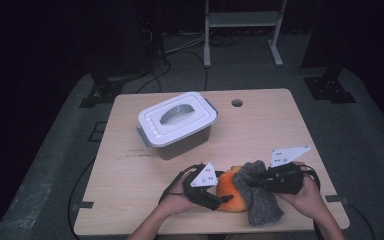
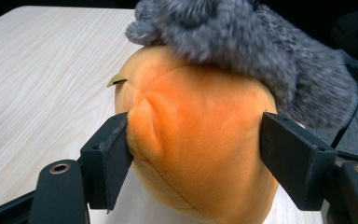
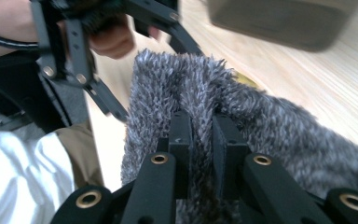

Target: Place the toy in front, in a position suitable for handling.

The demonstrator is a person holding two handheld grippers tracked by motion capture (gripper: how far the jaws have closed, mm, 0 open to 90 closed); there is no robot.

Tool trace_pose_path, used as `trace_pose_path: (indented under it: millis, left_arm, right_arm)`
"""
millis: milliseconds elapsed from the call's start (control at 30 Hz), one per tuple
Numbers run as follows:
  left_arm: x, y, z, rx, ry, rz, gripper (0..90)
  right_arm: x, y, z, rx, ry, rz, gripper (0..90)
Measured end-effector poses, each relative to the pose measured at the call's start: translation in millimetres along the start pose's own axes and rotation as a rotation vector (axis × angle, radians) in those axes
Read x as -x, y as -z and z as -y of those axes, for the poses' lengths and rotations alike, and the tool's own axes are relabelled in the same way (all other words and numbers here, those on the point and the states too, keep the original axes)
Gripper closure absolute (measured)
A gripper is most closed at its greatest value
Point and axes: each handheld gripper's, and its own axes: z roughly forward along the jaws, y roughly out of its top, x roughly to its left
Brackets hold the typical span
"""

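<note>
The soft, light orange plush (image 2: 200,140), at the table's (image 1: 130,175) 6 o'clock edge, was squeezed by the left gripper (image 1: 219,200); the limp grey fuzzy cloth (image 3: 261,121) draped over it was pinched by the right gripper (image 3: 200,135), best gripped by a fold.

The grey fuzzy cloth (image 1: 260,192) hides the orange plush toy's (image 1: 231,190) right side; the far storage box (image 3: 284,21) is blurred, cut off.

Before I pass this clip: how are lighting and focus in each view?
High view: dim, dark surround, soft detail, yet the lidded box reads. Left gripper view: bright; orange plush sharp, grey fuzzy cloth blurred on top. Right gripper view: cloth sharp at the jaws, box and hand blurred behind.
</note>
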Motion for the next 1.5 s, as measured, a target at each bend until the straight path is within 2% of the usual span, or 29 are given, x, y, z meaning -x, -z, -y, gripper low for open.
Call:
trace_pose_path:
  millis: [100, 167, 267, 333, 367, 467, 567, 633, 733, 767, 800, 900, 1000, 1067, 1133, 1200, 1233, 1267, 1367, 1433, 1500]
  left_arm:
    - [-4.9, -0.8, 2.3, 0.002, 0.055, 0.014, 25.6]
    - [-6.3, -3.1, 1.5, -0.011, 0.087, 0.034, 18.7]
    - [-5.8, -9.4, 1.5, -0.041, 0.134, 0.059, 9.7]
    - [-5.0, -12.0, 2.3, -0.053, 0.137, 0.047, 8.6]
    - [-5.0, -11.9, 2.7, -0.06, 0.131, 0.044, 9.4]
    - [-2.3, -7.2, 2.0, -0.039, 0.068, -0.01, 22.7]
    - [-3.9, -2.5, -0.5, -0.036, 0.017, -0.029, 25.5]
    - [-6.2, -1.6, 1.2, -0.034, 0.015, -0.021, 25.3]
    - [-8.7, -1.5, 2.8, -0.028, 0.057, 0.014, 21.2]
    - [-8.1, -1.5, 2.1, -0.024, 0.06, 0.023, 21.0]
    - [-6.5, -1.5, 1.4, -0.027, 0.045, 0.017, 21.2]
    - [-1.5, -2.0, 0.6, -0.019, 0.009, 0.004, 23.0]
    - [2.2, -2.0, -0.3, -0.011, -0.028, 0.013, 23.2]
    - [3.8, -2.7, -0.8, -0.009, -0.036, 0.015, 22.2]
    - [2.6, -3.7, -1.0, -0.008, -0.014, 0.025, 18.4]
    - [0.6, -5.7, -0.6, -0.015, 0.024, 0.028, 11.8]
    - [-1.0, -7.0, 0.5, -0.02, 0.05, 0.041, 11.5]
    - [-1.5, -7.5, 1.4, -0.016, 0.057, 0.051, 12.6]
    - [4.0, -6.8, -0.8, -0.006, 0.018, 0.023, 23.6]
    - [8.2, -6.8, -3.7, 0.001, -0.009, 0.019, 25.7]
    - [12.6, -7.9, -6.8, -0.004, -0.04, 0.018, 25.8]
  right_arm:
    - [9.4, 3.5, 9.0, 0.009, -0.046, 0.008, 78.9]
    - [14.5, 1.5, 14.7, 0.014, -0.074, -0.015, 79.0]
    - [14.0, -1.5, 14.6, 0.013, -0.076, -0.026, 79.0]
    - [11.0, -5.8, 13.5, 0.002, -0.069, -0.043, 79.0]
    - [9.2, -7.9, 13.0, -0.001, -0.066, -0.049, 79.0]
    - [4.2, -10.0, 10.4, -0.004, -0.054, -0.045, 79.0]
    - [1.7, -8.6, 8.4, 0.016, -0.047, -0.044, 79.2]
    - [0.5, -10.6, 8.4, 0.017, -0.052, -0.052, 79.2]
    - [-0.5, -13.5, 8.0, 0.004, -0.055, -0.082, 79.3]
    - [-0.8, -14.3, 7.8, -0.001, -0.053, -0.091, 79.3]
    - [-2.1, -14.8, 7.0, -0.011, -0.047, -0.101, 79.4]
    - [-4.7, -8.9, 2.3, -0.011, -0.022, -0.071, 79.6]
    - [-1.1, 1.2, -1.2, 0.039, -0.027, -0.034, 79.6]
    - [3.1, 3.8, -0.5, 0.049, -0.044, -0.005, 79.5]
    - [7.1, 0.8, 3.6, 0.035, -0.059, -0.002, 79.3]
    - [9.3, -2.5, 7.3, 0.007, -0.064, -0.019, 79.4]
    - [9.4, -2.8, 7.8, -0.005, -0.064, -0.024, 79.4]
    - [9.1, -1.5, 7.8, -0.013, -0.062, -0.025, 79.4]
    - [4.4, 3.5, 3.6, -0.024, -0.033, 0.007, 79.6]
    - [-0.9, 7.6, -1.5, -0.016, -0.014, 0.025, 79.6]
    - [-9.9, 9.5, -9.5, 0.009, 0.018, 0.021, 79.8]
